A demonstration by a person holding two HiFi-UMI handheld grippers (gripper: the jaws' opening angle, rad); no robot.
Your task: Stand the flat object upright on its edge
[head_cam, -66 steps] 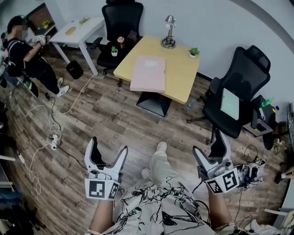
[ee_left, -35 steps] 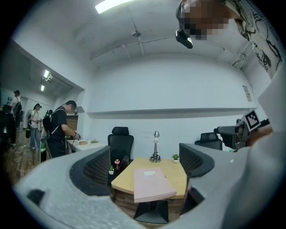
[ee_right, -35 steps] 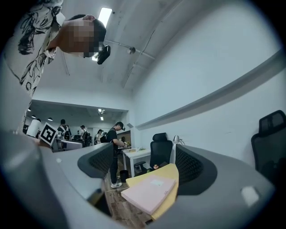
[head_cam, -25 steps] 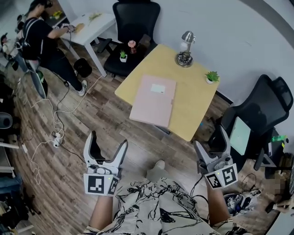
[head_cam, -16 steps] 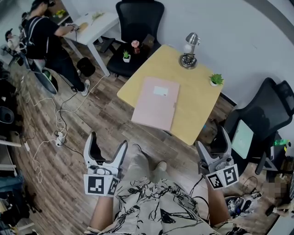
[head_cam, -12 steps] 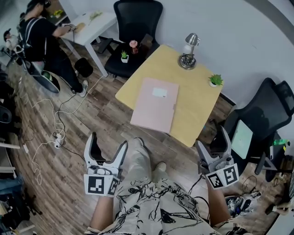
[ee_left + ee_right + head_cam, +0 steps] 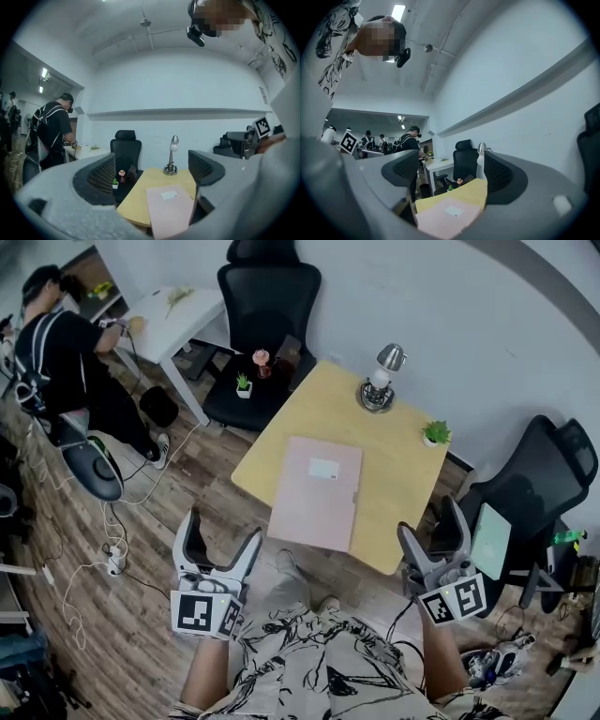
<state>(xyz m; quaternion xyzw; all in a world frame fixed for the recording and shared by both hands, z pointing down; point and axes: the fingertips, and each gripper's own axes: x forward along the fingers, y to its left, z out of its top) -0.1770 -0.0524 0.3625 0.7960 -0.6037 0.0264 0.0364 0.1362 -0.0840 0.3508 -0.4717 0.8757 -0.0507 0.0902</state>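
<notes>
A flat pink folder [image 7: 317, 491] with a small white label lies on the yellow wooden table [image 7: 394, 451], near its front edge. It also shows as the pink folder [image 7: 169, 210] in the left gripper view and as the pink folder [image 7: 447, 214] in the right gripper view. My left gripper [image 7: 222, 542] hangs open over the floor, short of the table's near left side. My right gripper [image 7: 432, 526] is open by the table's near right corner. Neither holds anything.
On the table stand a silver desk lamp [image 7: 378, 381] and a small potted plant [image 7: 433, 433]. Black office chairs sit behind [image 7: 261, 324] and to the right [image 7: 525, 484]. A person [image 7: 66, 362] works at a white desk [image 7: 173, 315] far left. Cables [image 7: 108, 512] lie on the wooden floor.
The view has moved closer to the table, so the pink folder now lies just ahead of both grippers. The person at the far left has shifted. Both grippers stay open.
</notes>
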